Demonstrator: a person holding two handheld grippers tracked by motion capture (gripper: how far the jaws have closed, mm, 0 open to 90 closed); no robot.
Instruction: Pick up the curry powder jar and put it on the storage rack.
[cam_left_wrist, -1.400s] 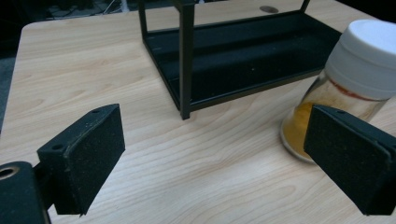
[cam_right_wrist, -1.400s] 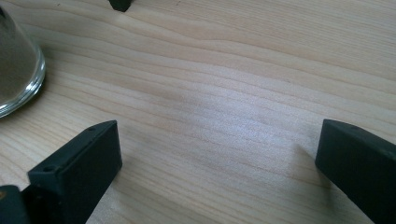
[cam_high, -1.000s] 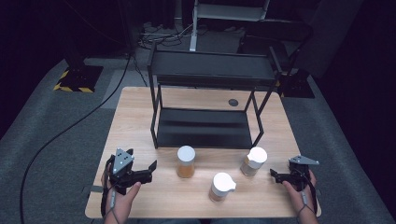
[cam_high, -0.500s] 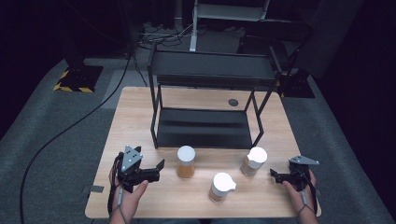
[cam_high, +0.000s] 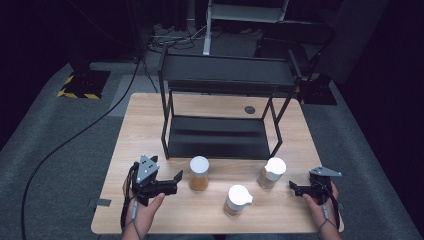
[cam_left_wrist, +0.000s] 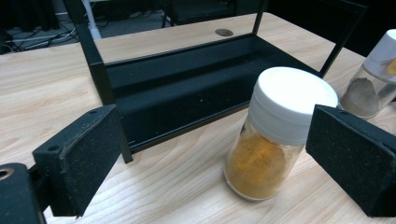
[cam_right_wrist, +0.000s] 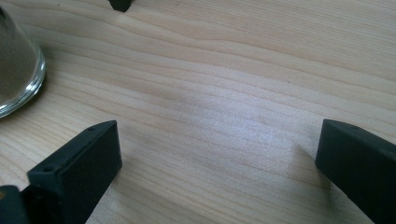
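Closing in, the left tongs are spread wide, now advancing around the orange spice jar, sitting between them untouched; right tongs are resting spread on the table

A pale wooden bench stands on grey carpet in a dark room; a black two-tier shelf rack sits on it, cables trailing behind.

Place: lab or recording studio.
Evidence: dark surrounds; grey carpet around wooden table; cables and hazard-taped stand base behind table.
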